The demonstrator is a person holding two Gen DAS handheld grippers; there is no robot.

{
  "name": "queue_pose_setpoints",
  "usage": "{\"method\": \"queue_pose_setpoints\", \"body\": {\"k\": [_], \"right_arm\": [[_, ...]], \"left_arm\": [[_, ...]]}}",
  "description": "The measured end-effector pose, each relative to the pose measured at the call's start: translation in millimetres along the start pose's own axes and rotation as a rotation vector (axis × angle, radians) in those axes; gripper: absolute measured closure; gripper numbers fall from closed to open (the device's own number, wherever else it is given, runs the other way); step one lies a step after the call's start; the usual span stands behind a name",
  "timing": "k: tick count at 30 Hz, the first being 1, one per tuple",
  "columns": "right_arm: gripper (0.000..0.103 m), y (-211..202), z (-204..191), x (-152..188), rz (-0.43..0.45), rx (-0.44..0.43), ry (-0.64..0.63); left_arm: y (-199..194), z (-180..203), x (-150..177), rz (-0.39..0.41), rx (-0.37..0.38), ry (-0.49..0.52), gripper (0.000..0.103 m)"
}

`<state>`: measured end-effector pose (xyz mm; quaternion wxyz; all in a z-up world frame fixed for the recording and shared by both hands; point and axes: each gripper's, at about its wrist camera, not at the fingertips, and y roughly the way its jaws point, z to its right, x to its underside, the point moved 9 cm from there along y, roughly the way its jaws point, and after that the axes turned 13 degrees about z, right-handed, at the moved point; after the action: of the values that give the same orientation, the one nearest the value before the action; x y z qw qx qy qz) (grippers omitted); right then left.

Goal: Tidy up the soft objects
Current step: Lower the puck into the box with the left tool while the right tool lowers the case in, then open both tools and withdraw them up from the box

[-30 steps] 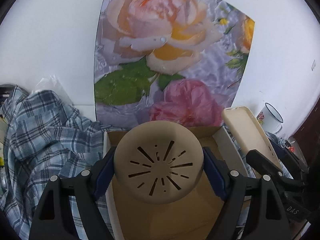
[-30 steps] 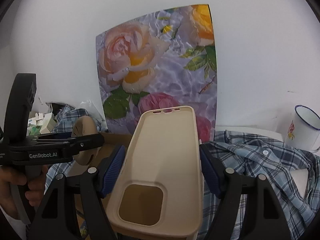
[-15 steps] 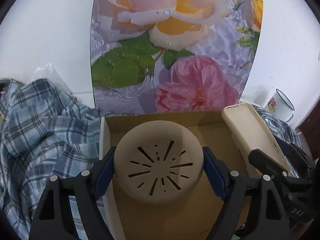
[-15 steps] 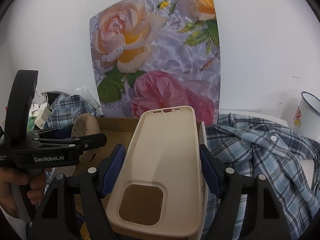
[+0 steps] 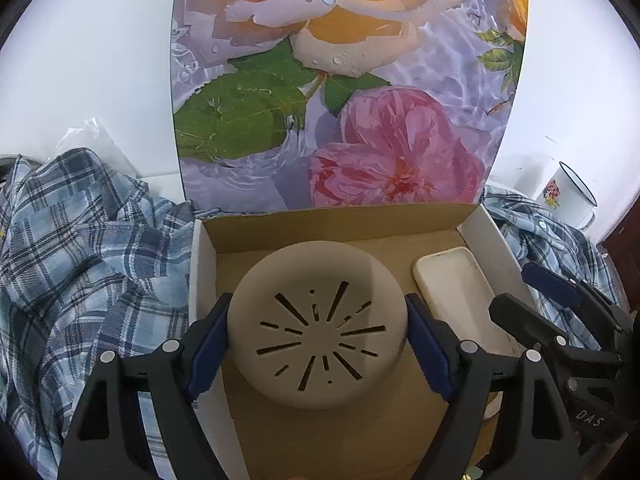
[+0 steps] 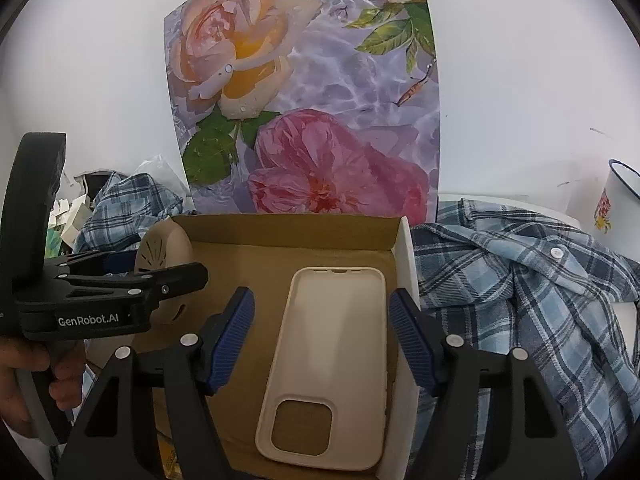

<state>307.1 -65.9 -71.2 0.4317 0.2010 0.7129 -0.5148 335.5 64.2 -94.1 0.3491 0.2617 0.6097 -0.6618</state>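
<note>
Our phone case (image 6: 336, 364) has left the right gripper (image 6: 322, 340) and lies in the box (image 6: 404, 264).
Right jaws gape, closing; our left gripper (image 5: 318, 338) pinches the round cover (image 5: 318, 328).

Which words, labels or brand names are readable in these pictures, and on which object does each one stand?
"GenRobot.AI": white letters on the side of the left claw, seen from the right wrist camera.
"DAS": small letters on the body of the right claw, seen from the left wrist camera.
The enamel mug bears only a flower picture, no readable text.
</note>
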Motion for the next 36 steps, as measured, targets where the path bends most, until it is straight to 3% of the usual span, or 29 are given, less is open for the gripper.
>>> {"method": "queue_pose_setpoints", "body": {"k": [5,7,8,10,21,36], "right_arm": [[0.033,-0.5,-0.3,-1.3,0.004,-0.008,0.011],[0.022,-0.1,0.0,-1.1,-0.002,-0.009,0.017],[0.017,-0.6,0.6,-1.2,0.000,-0.006,0.017],[0.001,-1.0,1.5,-1.9,0.004,0.000,0.022],[0.000,2.4,0.9,0.4,-0.015,0.004,-0.010],[0.000,-9.9,0.5,-15.0,0.035,0.009,-0.035]], "left_arm": [[1.0,2.7,1.0,-0.007,0.007,-0.005,0.018],[1.7,3.7,1.6,-0.014,0.009,-0.006,0.012],[1.3,4.8,1.2,-0.011,0.015,-0.006,0.000],[0.0,4.2,-1.2,-0.002,0.014,-0.007,0.000],[-4.7,1.9,-9.8,0.046,-0.013,0.018,0.000],[-20.3,9.0,-19.6,0.079,0.000,0.043,0.000]]}}
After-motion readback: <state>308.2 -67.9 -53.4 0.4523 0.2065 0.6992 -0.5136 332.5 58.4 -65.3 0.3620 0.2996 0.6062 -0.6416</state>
